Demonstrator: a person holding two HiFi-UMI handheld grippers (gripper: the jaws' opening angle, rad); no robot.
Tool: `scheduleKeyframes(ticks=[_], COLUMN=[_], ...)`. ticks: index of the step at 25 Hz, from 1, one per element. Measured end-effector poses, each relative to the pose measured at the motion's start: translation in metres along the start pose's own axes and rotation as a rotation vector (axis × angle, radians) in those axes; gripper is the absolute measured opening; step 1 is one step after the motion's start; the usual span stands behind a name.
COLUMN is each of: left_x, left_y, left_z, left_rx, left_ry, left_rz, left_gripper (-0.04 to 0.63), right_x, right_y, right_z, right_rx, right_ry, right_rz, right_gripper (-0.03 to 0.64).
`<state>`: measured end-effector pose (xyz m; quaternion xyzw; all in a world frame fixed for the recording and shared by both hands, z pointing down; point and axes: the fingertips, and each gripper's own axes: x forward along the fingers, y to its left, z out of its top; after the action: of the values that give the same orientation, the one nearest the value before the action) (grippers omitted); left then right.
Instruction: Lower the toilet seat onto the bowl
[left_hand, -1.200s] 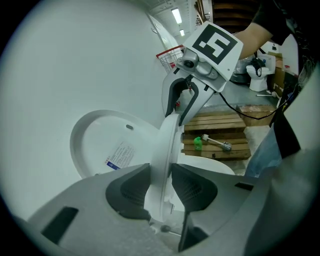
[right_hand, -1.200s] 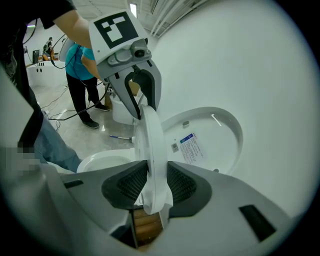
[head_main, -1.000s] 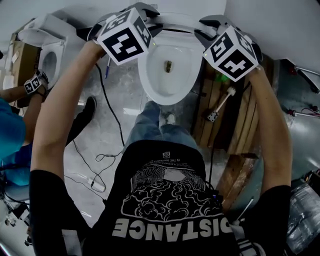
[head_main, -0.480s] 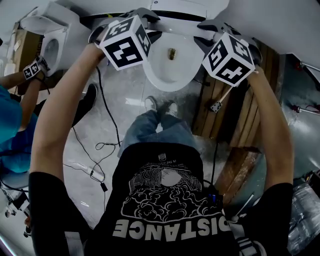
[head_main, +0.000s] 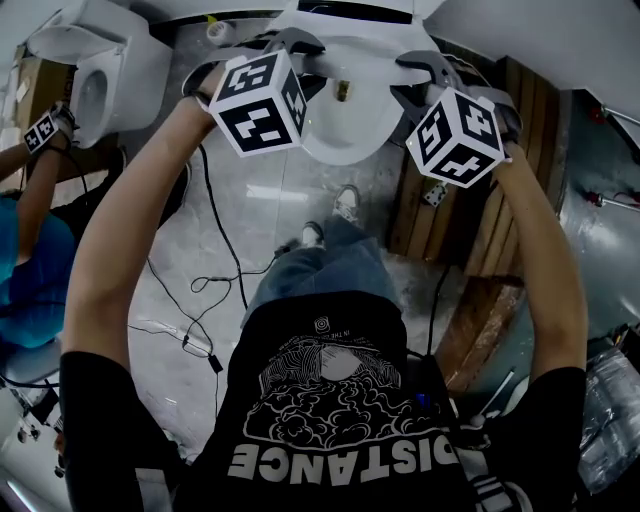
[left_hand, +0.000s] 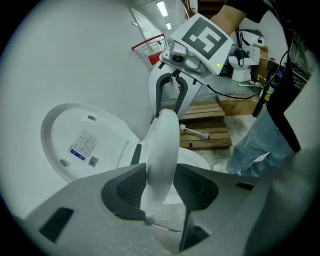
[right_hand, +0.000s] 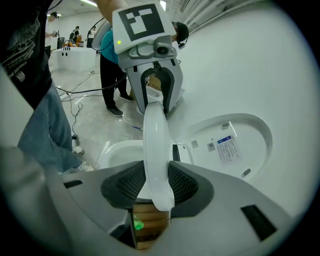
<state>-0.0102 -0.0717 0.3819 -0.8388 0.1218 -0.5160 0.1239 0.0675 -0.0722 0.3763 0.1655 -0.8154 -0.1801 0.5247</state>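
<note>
The white toilet seat (head_main: 352, 52) stands tilted partway above the bowl (head_main: 340, 135), and the lid (left_hand: 75, 137) leans back against the wall. My left gripper (left_hand: 160, 186) has the seat's (left_hand: 162, 150) left rim between its pads. My right gripper (right_hand: 157, 186) has the seat's (right_hand: 155, 145) right rim between its pads. Both pairs of jaws are opening, with the rim still touching the pads. In the head view the left gripper (head_main: 290, 45) and right gripper (head_main: 428, 68) flank the bowl. The lid (right_hand: 235, 145) shows its sticker.
A second toilet (head_main: 100, 70) stands at the left with a person in blue (head_main: 30, 270) beside it. Cables (head_main: 200, 290) trail over the floor. Right of the bowl lies a wooden pallet (head_main: 455, 225) with a toilet brush (head_main: 435, 193). A red cart (left_hand: 150, 50) stands behind.
In the head view the bowl has slid toward the top edge and the person's feet have shifted back. Both grippers stay on the seat's rims and sit lower over the bowl.
</note>
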Motion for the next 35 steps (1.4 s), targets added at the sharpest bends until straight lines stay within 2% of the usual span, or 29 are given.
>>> scheduleKeyframes(ticks=[11, 20, 30, 35], left_x=[0.023, 0.05, 0.085, 0.102], left_y=[-0.049, -0.091, -0.136, -0.159], left_z=[-0.021, -0.039, -0.059, -0.07], left_rx=[0.066, 0.127, 0.202, 0.225], left_ry=[-0.033, -0.042, -0.044, -0.029], left_rz=[0.012, -0.009, 0.024, 0.011], left_gripper=[0.175, 0.195, 0.21, 0.222], right_x=[0.023, 0.046, 0.076, 0.094], right_y=[0.054, 0.099, 0.148, 0.171], right_z=[-0.008, -0.021, -0.038, -0.046], right_rx=[-0.046, -0.085, -0.13, -0.158], right_ry=[0.085, 0.132, 0.16, 0.148], right_rz=[-0.017, -0.009, -0.007, -0.004], right_gripper=[0.152, 0.163, 0.195, 0.207])
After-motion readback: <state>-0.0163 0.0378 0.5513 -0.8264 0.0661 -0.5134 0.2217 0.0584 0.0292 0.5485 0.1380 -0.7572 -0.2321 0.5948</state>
